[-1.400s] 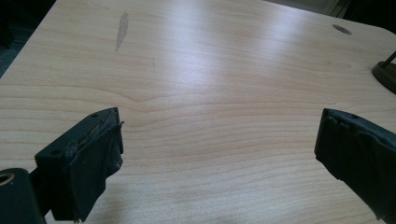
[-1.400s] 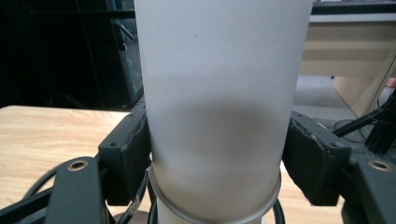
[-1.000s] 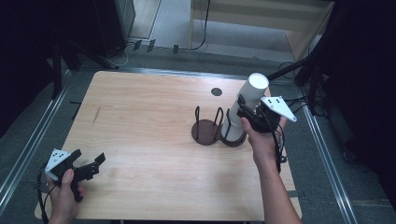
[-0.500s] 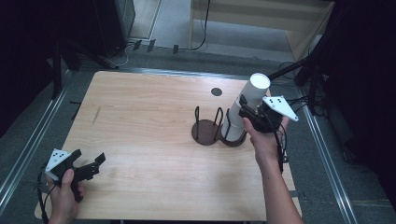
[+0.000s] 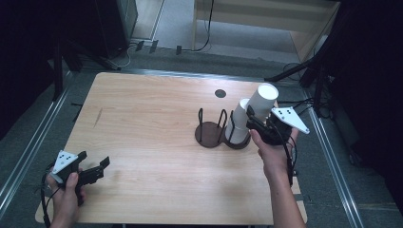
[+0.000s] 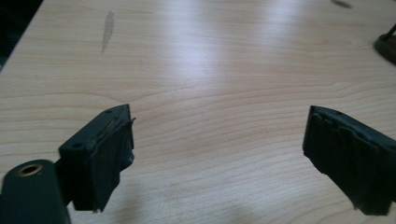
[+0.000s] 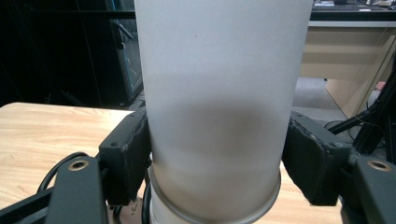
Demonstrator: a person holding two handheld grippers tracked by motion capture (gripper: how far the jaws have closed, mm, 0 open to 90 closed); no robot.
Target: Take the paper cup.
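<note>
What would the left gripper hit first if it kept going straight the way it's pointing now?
Probably nothing soon: the left gripper, jaws apart with nothing between them, points across bare light wooden table. The dark round wire holder base sits off to one side, though depth is uncertain.

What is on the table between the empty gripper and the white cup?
Mostly bare wood. In the high view, between the left gripper and the held white cup, stands a dark wire rack, right beside the cup.

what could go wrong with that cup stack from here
The right gripper clamps the top white cup, upside down and tilted over a second cup on the black wire holder. The lower cup may lift along or tip. The light holder could drag or topple. Squeezing could dent the thin cup wall.
</note>
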